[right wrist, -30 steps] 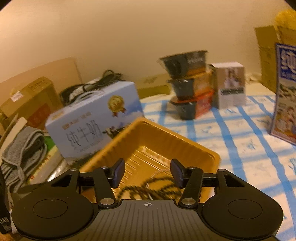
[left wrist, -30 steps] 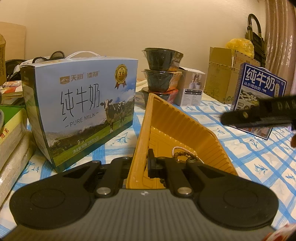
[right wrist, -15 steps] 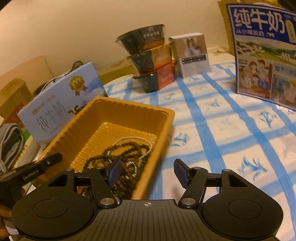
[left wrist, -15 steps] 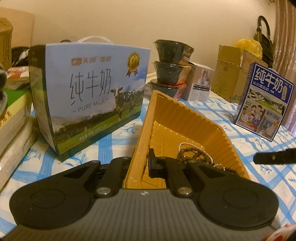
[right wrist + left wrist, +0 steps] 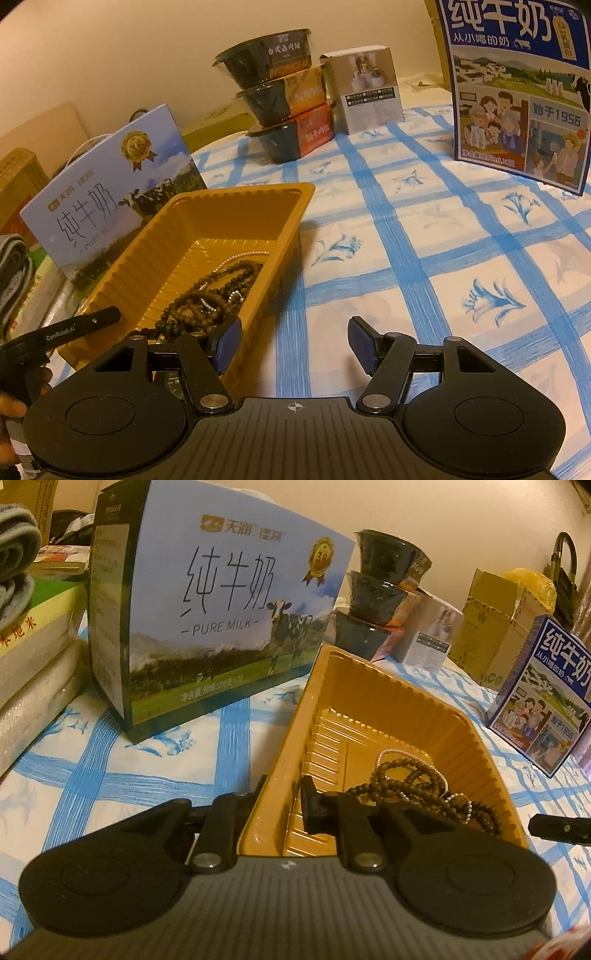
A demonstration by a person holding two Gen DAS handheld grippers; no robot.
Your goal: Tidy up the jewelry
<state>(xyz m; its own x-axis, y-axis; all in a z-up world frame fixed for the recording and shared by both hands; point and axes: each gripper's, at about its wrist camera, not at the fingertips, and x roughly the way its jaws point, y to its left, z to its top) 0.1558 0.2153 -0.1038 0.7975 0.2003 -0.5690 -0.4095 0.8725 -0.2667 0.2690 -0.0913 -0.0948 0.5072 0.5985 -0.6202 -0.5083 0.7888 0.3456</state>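
Observation:
An orange plastic tray (image 5: 373, 672) (image 5: 243, 190) rests on the blue-checked tablecloth. Inside it lies a tangle of dark bead strands (image 5: 413, 786) (image 5: 207, 295) with a thin silver chain (image 5: 399, 753). My left gripper (image 5: 282, 799) straddles the tray's left wall near the close corner, one finger outside and one inside. Its jaws are opening, with a sliver of wall showing beside the inner pad. One of its fingers (image 5: 85, 326) lies along the tray's outer wall. My right gripper (image 5: 293, 343) stands open over bare cloth just right of the tray, nothing between its fingers.
A pale blue milk carton (image 5: 221, 609) stands close to the tray's left. Stacked black bowls (image 5: 280, 96) and a small grey box (image 5: 369, 92) are behind, a dark blue milk box (image 5: 517, 92) at right. Books and a towel (image 5: 14, 554) are piled at far left.
The tray came down with my left gripper and now rests on the cloth; the left jaws have parted slightly. My right gripper swung from over the tray to the cloth beside it.

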